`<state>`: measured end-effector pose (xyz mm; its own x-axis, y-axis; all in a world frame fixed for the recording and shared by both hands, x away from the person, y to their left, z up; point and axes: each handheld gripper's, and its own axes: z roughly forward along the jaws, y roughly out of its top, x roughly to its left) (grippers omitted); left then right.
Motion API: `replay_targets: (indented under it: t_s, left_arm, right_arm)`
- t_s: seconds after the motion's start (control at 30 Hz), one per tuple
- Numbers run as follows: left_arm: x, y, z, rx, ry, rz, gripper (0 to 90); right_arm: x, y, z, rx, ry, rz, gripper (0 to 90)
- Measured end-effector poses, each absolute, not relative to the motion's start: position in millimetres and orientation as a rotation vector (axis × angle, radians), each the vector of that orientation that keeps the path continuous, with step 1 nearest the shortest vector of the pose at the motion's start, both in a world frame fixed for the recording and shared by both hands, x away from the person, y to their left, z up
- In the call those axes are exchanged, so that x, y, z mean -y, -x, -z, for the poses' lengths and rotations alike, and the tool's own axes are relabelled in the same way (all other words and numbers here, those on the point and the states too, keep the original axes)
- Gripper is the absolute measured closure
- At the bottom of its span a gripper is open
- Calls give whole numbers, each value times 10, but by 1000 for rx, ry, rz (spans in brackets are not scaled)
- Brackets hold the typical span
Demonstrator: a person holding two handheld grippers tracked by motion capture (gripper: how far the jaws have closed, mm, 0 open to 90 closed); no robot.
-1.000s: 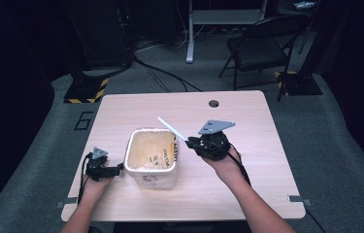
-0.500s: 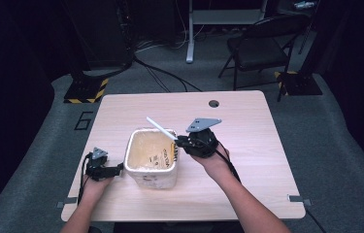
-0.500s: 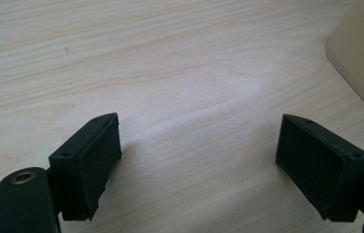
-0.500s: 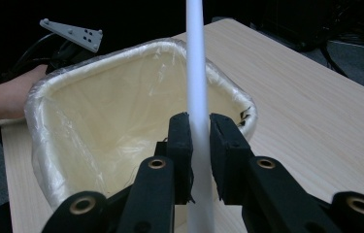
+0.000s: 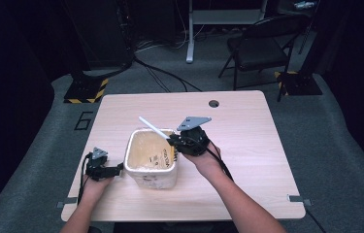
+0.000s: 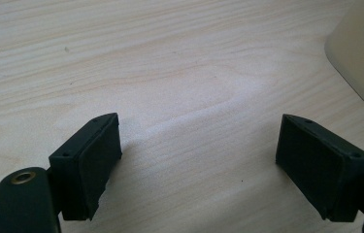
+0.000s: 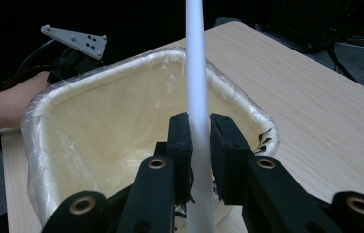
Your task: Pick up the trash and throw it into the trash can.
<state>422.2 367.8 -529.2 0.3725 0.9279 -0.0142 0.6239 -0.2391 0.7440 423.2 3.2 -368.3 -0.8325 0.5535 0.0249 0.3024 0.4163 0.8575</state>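
Since the earlier frame, my right gripper point(image 5: 172, 141) has carried the white stick point(image 5: 154, 129) leftward, over the rim of the lined bin point(image 5: 151, 171). Its jaws are clamped on the stick, which angles up and away across the bin mouth. My left gripper point(image 5: 120, 168) rests on the table point(image 5: 247, 145) just beside the bin's left wall, jaws wide apart, gripping nothing.

Both black plastic two-jaw tongs, left point(image 5: 106, 170) and right point(image 5: 175, 141), carry a grey three-cornered plate with small holes on top, and a black cable trails from each. Their jaws are blocky black pads, with brass-coloured rivets at the pivots. The person's forearms are bare, without sleeves.
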Motion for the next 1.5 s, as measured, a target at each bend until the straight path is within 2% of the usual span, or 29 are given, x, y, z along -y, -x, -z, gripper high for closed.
replay_targets:
  t_s: [1.5]
  left_arm:
    - [-3680, -4221, 5293, -1335, -1962, -579, 163]
  right_arm:
    - [-611, -4465, 3775, -2417, -744, -1404, 789]
